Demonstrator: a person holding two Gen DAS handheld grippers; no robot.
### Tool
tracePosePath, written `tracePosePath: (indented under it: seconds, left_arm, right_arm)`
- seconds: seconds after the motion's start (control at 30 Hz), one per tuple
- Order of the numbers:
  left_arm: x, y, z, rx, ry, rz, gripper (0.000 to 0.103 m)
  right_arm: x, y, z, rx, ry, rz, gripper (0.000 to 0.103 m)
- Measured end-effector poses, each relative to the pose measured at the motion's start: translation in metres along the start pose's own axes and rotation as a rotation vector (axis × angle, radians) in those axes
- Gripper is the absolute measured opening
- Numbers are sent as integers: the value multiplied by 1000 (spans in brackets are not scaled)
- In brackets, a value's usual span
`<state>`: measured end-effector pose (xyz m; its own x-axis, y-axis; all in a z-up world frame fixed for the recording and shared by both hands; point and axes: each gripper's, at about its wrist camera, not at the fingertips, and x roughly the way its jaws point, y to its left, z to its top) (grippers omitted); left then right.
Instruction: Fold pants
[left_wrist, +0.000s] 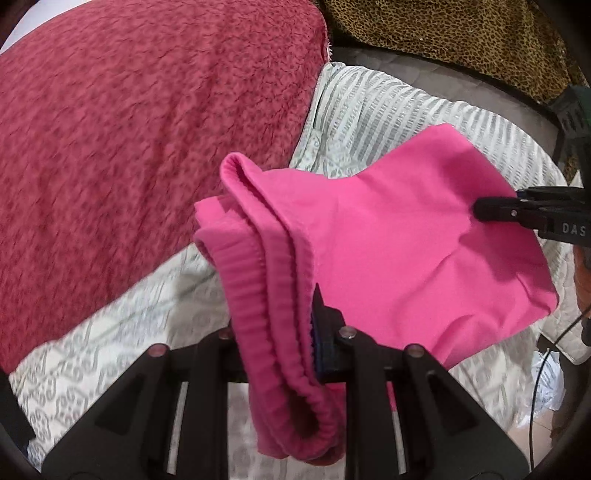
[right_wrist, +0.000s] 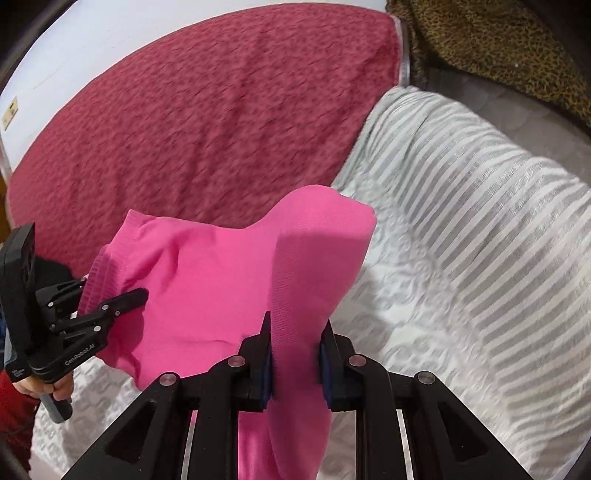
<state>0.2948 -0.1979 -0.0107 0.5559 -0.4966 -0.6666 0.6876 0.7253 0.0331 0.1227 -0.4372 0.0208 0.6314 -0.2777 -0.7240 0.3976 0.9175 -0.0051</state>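
The pink pants (left_wrist: 388, 236) hang in the air between both grippers, above the bed. My left gripper (left_wrist: 291, 332) is shut on the ribbed waistband end, which bunches over its fingers and hides the left finger. It also shows in the right wrist view (right_wrist: 136, 295), clamped on the same pants (right_wrist: 207, 280). My right gripper (right_wrist: 295, 347) is shut on a thick fold of the fabric between its blue pads. In the left wrist view its black fingers (left_wrist: 491, 208) pinch the pants at the right.
A dark red textured blanket (right_wrist: 207, 110) covers the far part of the bed. A white and grey striped quilt (right_wrist: 461, 229) lies below the pants. A leopard-print cloth (left_wrist: 461, 33) lies at the back right. A cable (left_wrist: 535, 387) hangs at the bed's right edge.
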Motion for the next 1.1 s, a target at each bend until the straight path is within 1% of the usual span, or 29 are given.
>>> tracePosePath:
  seconds: [0.13, 0.3, 0.37, 0.53, 0.57, 0.6, 0.63, 0.67, 0.7, 0.73, 0.77, 0.8, 0.83, 0.87, 0.9, 0.93, 0.97, 1.1]
  left_arm:
    - [30, -6, 17, 30, -5, 11, 23]
    - [75, -7, 39, 43, 2, 25, 23]
    - [94, -5, 49, 34, 2, 37, 23]
    - [145, 11, 68, -34, 16, 46, 24]
    - [160, 13, 69, -41, 31, 52, 25]
    - [174, 14, 68, -43, 53, 65, 30]
    - [192, 17, 65, -44, 89, 94, 34]
    - [212, 20, 59, -49, 143, 129, 37]
    - [230, 25, 50, -57, 201, 169, 43]
    - [243, 31, 39, -61, 235, 201, 49]
    - [244, 35, 32, -71, 206, 194, 54]
    - [240, 38, 27, -84, 155, 199, 66]
    - [236, 42, 23, -93, 133, 207, 73]
    - [235, 46, 20, -103, 129, 189, 74]
    - [233, 50, 19, -111, 127, 169, 74]
    - [231, 51, 20, -113, 131, 158, 74]
    - [229, 51, 21, -110, 135, 160, 74]
    - [205, 37, 27, -65, 124, 202, 73]
  right_arm:
    - [15, -12, 15, -11, -22, -40, 20]
    - [51, -36, 37, 23, -25, -61, 20]
    - [68, -46, 46, 34, -31, -59, 20]
    - [114, -70, 61, 100, -36, -49, 20]
    - [124, -75, 63, 106, -37, -44, 20]
    - [136, -79, 64, 99, -37, -38, 21]
    - [153, -84, 63, 82, -16, -38, 24]
    - [174, -90, 61, 75, 35, -48, 30]
    - [197, -100, 53, 89, 104, -74, 33]
    - [217, -111, 43, 120, 156, -124, 33]
    - [231, -123, 31, 162, 178, -127, 41]
    - [233, -132, 22, 206, 137, -75, 42]
    - [226, -142, 11, 269, 42, -8, 43]
    - [223, -153, 5, 332, 19, 60, 43]
    - [220, -157, 3, 357, 4, 85, 43]
    - [219, -156, 3, 353, 5, 82, 43]
    - [219, -152, 4, 334, 13, 59, 43]
    - [215, -131, 8, 248, 24, -73, 43]
